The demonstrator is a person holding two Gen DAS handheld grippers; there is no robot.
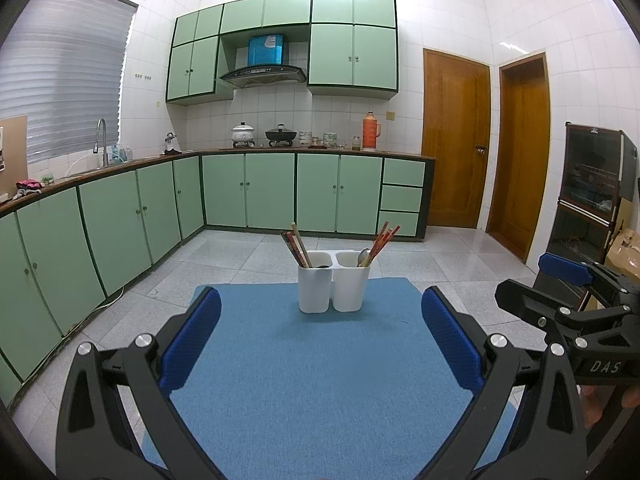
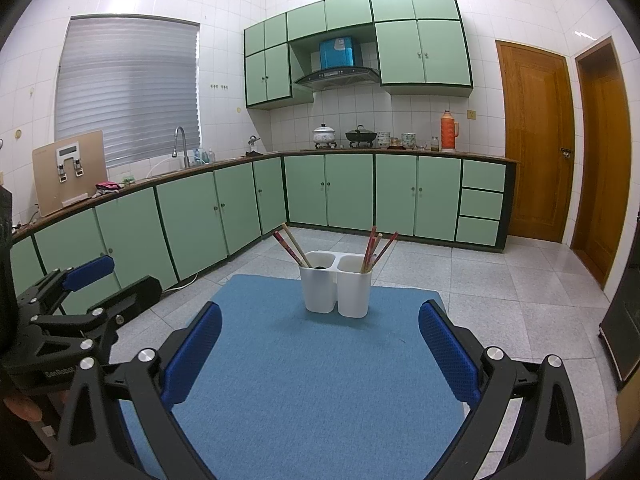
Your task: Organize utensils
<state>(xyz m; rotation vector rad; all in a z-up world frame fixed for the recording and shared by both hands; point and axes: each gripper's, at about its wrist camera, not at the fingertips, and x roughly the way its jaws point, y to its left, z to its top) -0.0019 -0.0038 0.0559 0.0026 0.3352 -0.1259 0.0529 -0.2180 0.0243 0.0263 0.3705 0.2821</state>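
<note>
Chopsticks and a spoon already stand in the white holder on your worktop; both jaws gape apart, empty; nothing looks left.

Blue mat w/ white 2-cup utensil holder on it.

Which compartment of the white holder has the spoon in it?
The right-hand compartment of the white holder: a metal spoon stands in it beside the chopsticks. The left-hand compartment shows chopsticks but no spoon.
</note>
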